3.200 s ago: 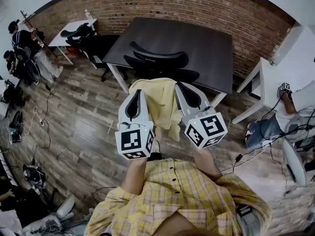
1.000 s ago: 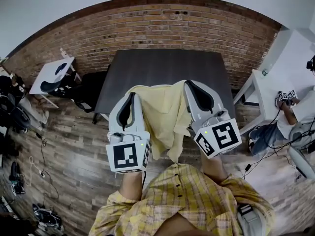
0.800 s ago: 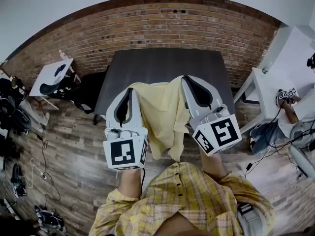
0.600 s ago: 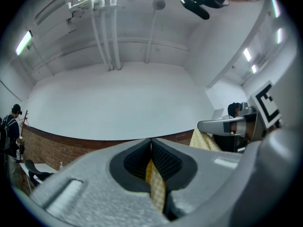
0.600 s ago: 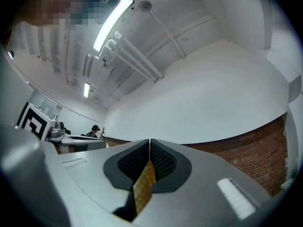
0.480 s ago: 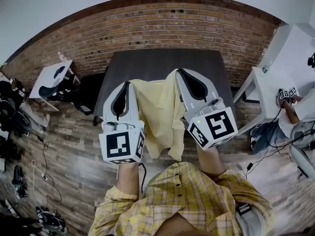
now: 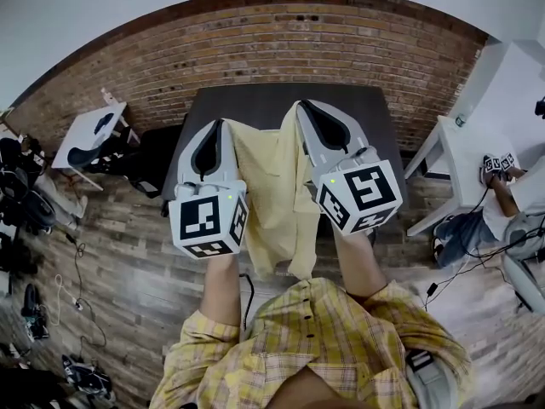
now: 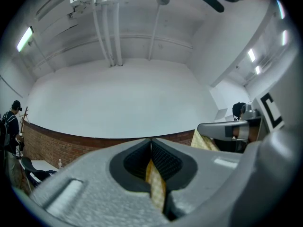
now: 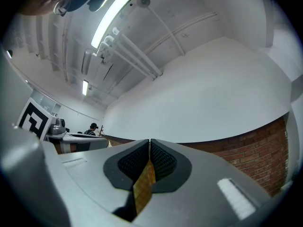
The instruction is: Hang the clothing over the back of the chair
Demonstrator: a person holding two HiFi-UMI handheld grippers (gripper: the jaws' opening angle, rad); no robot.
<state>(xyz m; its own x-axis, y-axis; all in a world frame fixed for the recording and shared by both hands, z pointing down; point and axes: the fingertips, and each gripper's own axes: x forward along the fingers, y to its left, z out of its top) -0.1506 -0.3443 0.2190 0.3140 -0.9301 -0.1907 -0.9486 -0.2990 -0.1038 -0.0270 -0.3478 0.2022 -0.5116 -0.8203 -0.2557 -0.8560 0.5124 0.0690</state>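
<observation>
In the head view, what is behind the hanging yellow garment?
The dark table shows above and beside the yellow garment, with wooden floor below. Whatever stands directly behind the cloth is covered.

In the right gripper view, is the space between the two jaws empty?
No, the right gripper is shut on a strip of the yellow checked garment, which is pinched between its jaws.

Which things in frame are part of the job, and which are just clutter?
Job:
yellow garment, pinched by left tongs and right tongs. Target chair not visible.

Lying about:
dark table
white side table
black chair
white desk
</observation>
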